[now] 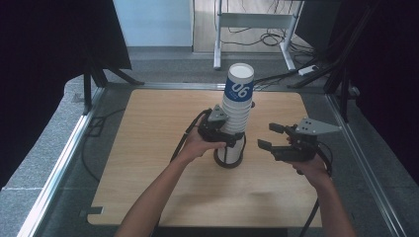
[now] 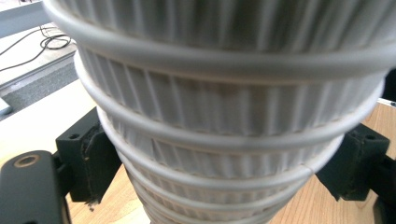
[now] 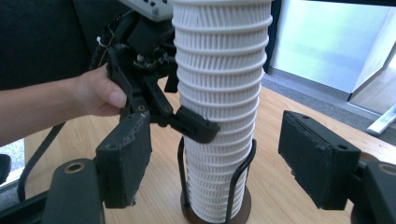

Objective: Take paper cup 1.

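Here the stack of ribbed white cups (image 1: 236,112) stands upright in a black wire holder (image 1: 229,157) near the middle of the wooden table (image 1: 148,148). The left gripper (image 1: 223,134) clamps the stack's lower part, apparently pressing both sides. The right gripper (image 1: 271,137) hangs just beside the stack, jaws apart, holding nothing.
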Motion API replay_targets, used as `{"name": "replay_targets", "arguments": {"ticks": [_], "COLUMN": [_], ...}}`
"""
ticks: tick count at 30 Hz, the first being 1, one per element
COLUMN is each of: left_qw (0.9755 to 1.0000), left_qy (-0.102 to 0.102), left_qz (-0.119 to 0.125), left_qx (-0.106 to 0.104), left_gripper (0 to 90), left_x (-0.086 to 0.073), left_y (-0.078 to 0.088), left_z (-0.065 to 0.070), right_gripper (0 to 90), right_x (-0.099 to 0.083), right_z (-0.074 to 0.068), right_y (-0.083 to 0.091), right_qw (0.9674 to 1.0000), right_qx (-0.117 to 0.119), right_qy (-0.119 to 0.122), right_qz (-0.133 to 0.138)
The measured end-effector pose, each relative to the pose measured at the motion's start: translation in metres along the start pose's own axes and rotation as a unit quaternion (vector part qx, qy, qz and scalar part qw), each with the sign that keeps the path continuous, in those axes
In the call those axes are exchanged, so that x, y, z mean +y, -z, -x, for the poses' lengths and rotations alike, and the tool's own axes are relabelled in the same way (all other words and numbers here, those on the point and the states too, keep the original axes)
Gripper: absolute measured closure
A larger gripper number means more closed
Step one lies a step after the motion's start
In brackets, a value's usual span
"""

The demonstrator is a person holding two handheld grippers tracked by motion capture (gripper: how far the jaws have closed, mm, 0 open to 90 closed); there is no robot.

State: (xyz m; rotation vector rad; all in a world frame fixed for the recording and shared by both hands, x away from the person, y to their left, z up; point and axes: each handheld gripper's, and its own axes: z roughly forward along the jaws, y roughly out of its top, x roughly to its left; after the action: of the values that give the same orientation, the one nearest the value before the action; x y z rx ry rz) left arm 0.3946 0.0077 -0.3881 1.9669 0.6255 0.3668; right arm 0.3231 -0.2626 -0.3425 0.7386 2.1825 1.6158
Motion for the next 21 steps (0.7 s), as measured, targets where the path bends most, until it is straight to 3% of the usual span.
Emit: {"name": "replay_targets", "arguments": {"ticks": [7, 13, 21], "left_qw": [1.0000, 1.0000, 1.0000], "left_qy": [0.002, 0.001, 0.002], "left_qz": [-0.004, -0.005, -0.004], "left_qx": [0.001, 0.002, 0.003], "left_gripper": [12.9, 12.9, 12.9], "left_x": [0.001, 0.001, 0.001], "left_y": [-0.001, 0.000, 0.000], "left_z": [0.000, 0.001, 0.001], "right_gripper": [25.5, 25.1, 25.1], "right_x": [0.016, 0.044, 0.062], "right_z": [0.004, 0.010, 0.017], "right_y": [-0.002, -0.003, -0.006], "right_qw": [0.9998, 0.9994, 0.9991], "right_qx": [0.011, 0.021, 0.028], "right_qy": [0.015, 0.023, 0.018], "right_qz": [0.007, 0.017, 0.026]}}
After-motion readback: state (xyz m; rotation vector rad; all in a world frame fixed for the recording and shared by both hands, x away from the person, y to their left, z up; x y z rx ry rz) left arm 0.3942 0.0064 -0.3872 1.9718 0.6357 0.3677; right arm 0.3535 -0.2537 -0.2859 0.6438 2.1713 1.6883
